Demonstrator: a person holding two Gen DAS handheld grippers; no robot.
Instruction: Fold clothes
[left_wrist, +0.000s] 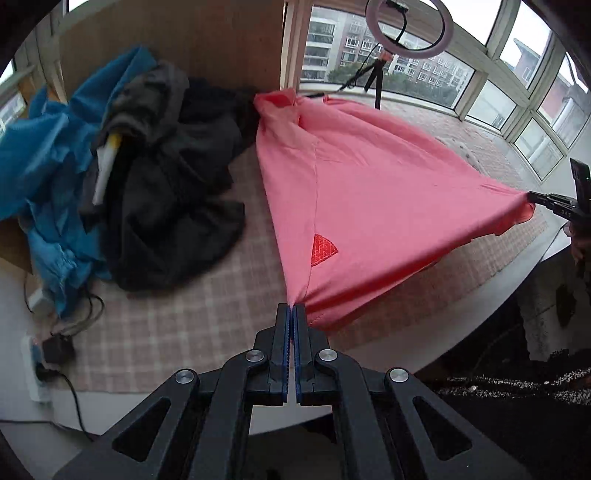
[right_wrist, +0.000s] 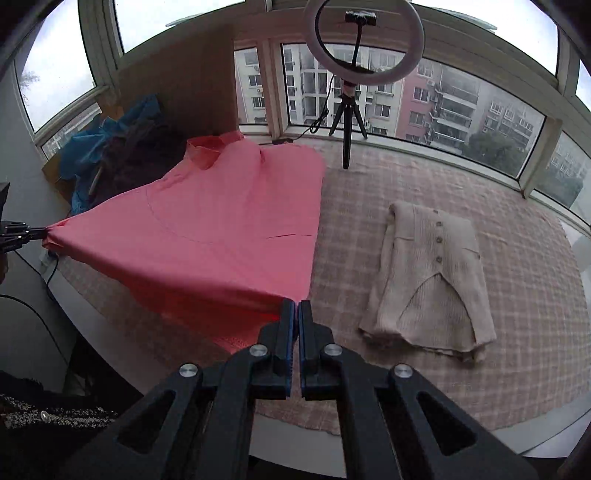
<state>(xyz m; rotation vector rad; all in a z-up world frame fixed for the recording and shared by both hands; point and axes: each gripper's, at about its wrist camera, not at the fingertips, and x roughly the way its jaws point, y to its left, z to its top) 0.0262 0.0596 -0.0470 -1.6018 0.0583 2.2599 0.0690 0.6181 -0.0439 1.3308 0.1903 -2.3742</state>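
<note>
I hold the pink shirt (left_wrist: 362, 192) stretched taut above the checked tablecloth (left_wrist: 207, 325), my left gripper (left_wrist: 294, 306) and right gripper (right_wrist: 297, 303) each clamped tight on a hem corner. Uneven lowering could skew the fold. A thin pinch of fabric might also slip free.

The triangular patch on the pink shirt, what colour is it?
Red-orange patch; best in the left wrist view.

Bright corner room, windows all round

A checked cloth (right_wrist: 424, 192) covers the round table (left_wrist: 550, 240); a ring light (right_wrist: 364, 40) on a tripod stands at the far edge; grey daylight and apartment blocks (right_wrist: 454, 107) fill the windows; a brown panel (left_wrist: 177, 40) far left.
</note>
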